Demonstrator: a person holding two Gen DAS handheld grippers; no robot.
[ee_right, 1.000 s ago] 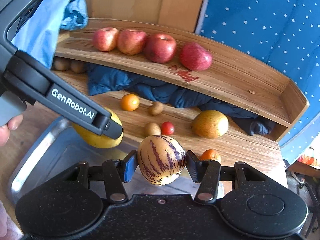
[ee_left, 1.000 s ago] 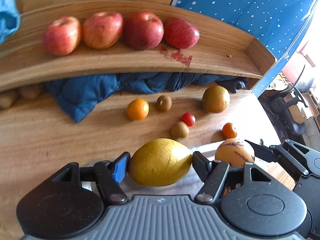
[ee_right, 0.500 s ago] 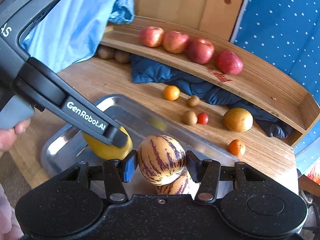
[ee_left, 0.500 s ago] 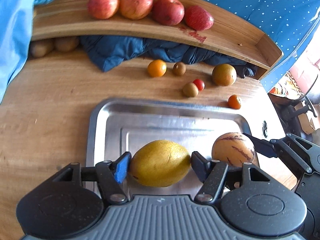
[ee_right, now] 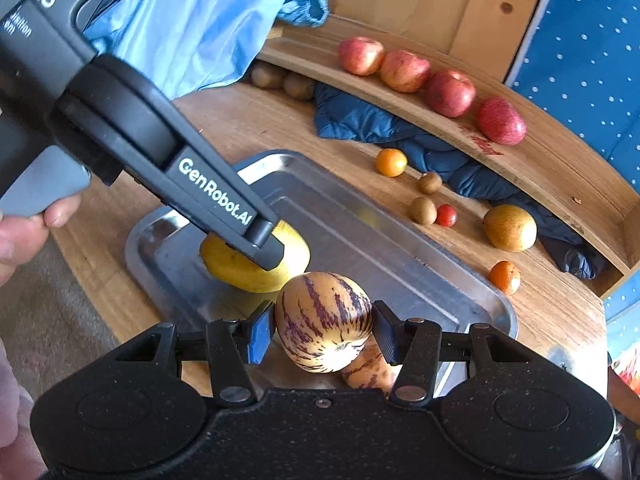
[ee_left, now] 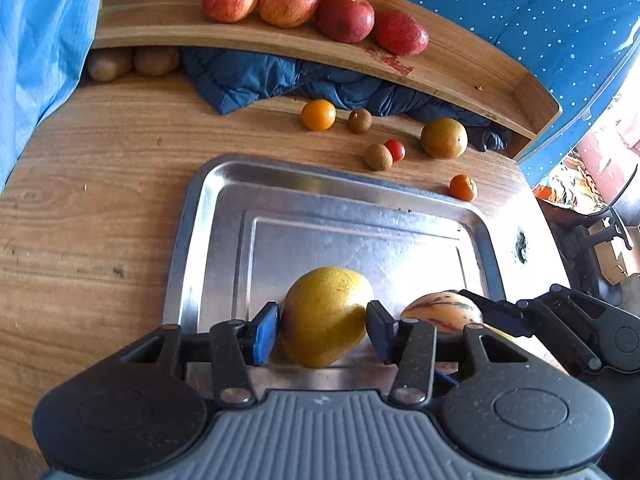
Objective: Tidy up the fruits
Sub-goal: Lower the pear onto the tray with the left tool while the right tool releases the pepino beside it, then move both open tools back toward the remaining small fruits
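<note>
The left tool pinches a yellow pear across its widest part, low over the near end of the steel tray on the tabletop. The right tool is pressed onto a striped pepino melon in the same way, just above a second striped fruit that already lies in the tray's near corner. Whether either held fruit touches the metal cannot be told.

Both fruits look firm, smooth-skinned and rounded, so they will probably roll on the slick tray once let go, and the pepino may knock its neighbour. Their skins bruise easily; a grip across the broad middle, as here, with light pressure seems safest.

Loose on the wood beyond the tray lie an orange, two small brown fruits, a cherry tomato, a russet pear and a tangerine. Four red apples sit in a row on the shelf.
</note>
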